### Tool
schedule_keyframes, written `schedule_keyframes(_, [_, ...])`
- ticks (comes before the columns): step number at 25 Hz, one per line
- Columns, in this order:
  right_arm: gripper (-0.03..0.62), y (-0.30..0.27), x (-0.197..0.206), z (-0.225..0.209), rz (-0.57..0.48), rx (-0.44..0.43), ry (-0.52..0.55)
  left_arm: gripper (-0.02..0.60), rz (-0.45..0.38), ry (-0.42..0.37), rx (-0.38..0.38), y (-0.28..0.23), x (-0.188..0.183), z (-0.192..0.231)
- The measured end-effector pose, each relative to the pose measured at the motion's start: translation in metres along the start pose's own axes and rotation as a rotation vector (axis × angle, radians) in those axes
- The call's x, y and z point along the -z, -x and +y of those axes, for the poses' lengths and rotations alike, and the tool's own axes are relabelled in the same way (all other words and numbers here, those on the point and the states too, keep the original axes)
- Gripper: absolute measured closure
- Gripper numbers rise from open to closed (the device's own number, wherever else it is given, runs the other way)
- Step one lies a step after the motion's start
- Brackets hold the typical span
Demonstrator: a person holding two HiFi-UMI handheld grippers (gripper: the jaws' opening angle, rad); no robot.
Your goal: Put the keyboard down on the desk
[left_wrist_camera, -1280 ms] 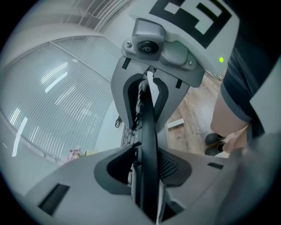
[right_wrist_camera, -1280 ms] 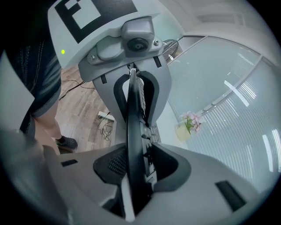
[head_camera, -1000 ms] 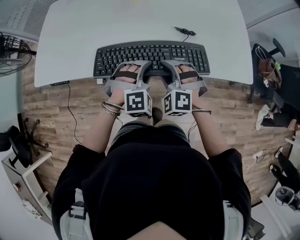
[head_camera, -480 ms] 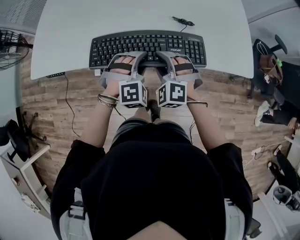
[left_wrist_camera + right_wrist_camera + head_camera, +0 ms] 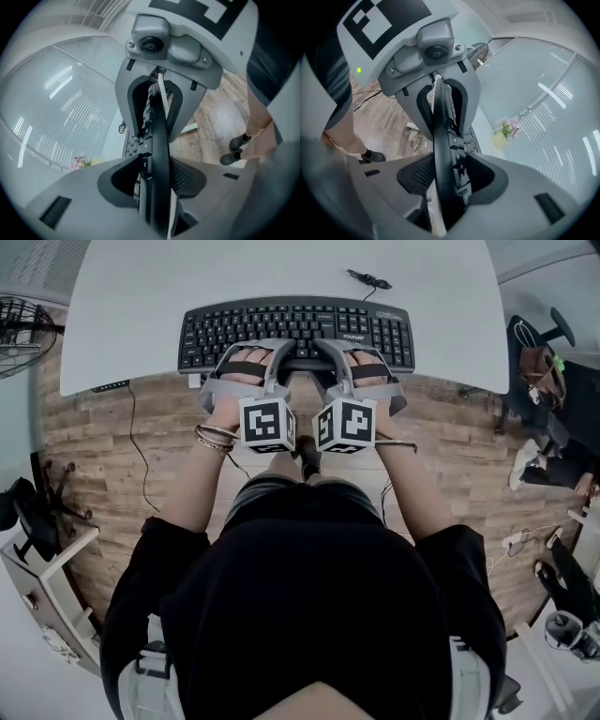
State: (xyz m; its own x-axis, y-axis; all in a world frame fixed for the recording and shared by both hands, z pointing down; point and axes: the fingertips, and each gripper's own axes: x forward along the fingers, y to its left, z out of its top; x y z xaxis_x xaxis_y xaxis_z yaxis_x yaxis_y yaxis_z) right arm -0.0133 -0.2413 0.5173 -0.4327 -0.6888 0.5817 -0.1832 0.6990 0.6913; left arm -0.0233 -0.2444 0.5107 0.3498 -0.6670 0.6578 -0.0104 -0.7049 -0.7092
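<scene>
Your left gripper has its jaws spread and they have just been opening, with the keyboard's near edge between them. One pad lies close under the board, while the other stands clear of the keys. Your right gripper is the same: its jaws are parted, have just been opening, and straddle that same near edge without pinching it. The two grippers sit side by side at the middle of the keyboard's front, angled in toward each other, so each gripper view looks along the thin black edge at the other gripper. The keyboard lies flat on the white desk, keys up, close along the desk's near edge. Its long axis runs left to right across the head view, parallel to that edge. The number pad is toward your right and the top row is away from you. A small black cable lies on the desk just beyond the keyboard.
</scene>
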Motion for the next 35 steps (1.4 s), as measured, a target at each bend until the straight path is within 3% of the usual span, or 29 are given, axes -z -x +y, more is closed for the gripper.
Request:
schedule_keyframes(14, [0.395,0.001,0.002,0.005,-0.012,0.000,-0.032,0.402,0.007,-0.009,-0.035,0.001,-0.002,-0.003])
schedule_keyframes(35, [0.365,-0.004,0.003,0.018,-0.001,-0.040,-0.036,0.367,0.015,0.023,0.006,-0.005,0.003,-0.017])
